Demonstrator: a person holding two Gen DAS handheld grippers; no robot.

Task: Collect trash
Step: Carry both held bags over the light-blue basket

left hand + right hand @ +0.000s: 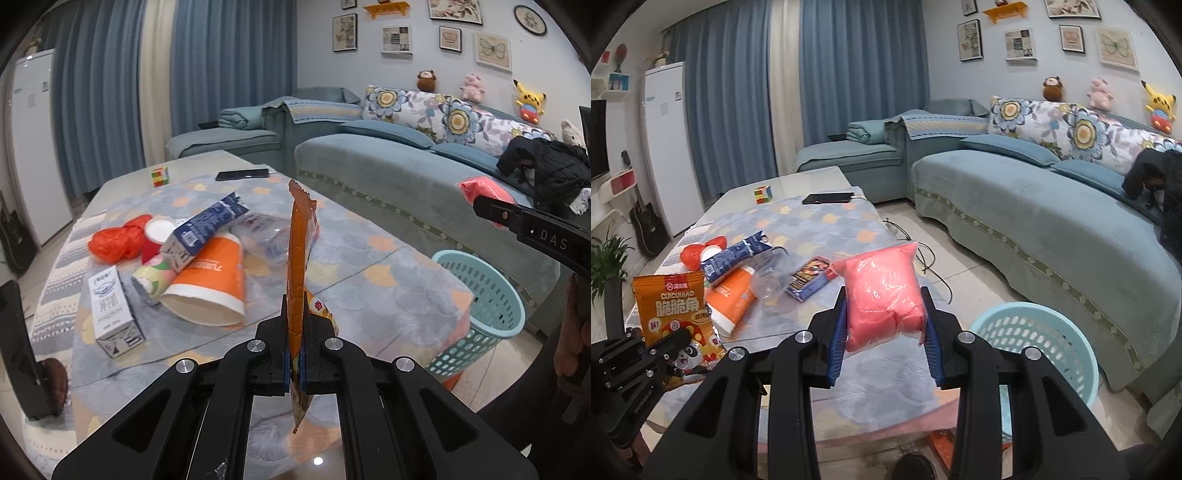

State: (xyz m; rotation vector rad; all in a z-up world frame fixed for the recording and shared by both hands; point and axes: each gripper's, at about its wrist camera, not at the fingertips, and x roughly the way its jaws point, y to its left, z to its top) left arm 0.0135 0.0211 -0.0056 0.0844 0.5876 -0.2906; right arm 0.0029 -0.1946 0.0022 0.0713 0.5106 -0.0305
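1. The left gripper (294, 347) has its jaws pinched tight on an orange snack packet (298, 258), which stands edge-on and upright between the pads. A thin foil bag gives little to hold, so I judge the clamp sits low on it to keep it from slipping.
2. The right gripper (886, 332) has its jaws part-way apart but pressing on both sides of a soft pink bag (884, 295) in clear film. The bag bulges above the pads, which suggests a gentle squeeze, not a crush.
3. Both pieces hang in the air above the near end of the table (827, 225), each in its own hand. That looks like carrying two pieces at once towards the bin.
4. The light blue basket (1034, 332) stands on the floor just beside the table's near right corner, close to the sofa (1052, 206). What shows of its inside looks empty, though its bottom is partly hidden.
5. Trash left on the tablecloth: an orange paper cup (210, 280) lying on its side with its mouth towards us and nothing visible in it, a blue carton (203, 229) resting across it, a white carton (110, 310), a clear plastic bottle (266, 236) and an orange-red plastic bag (116, 240).
6. At the far end sit a puzzle cube (159, 176) and a phone (242, 174), which I would not count as trash.
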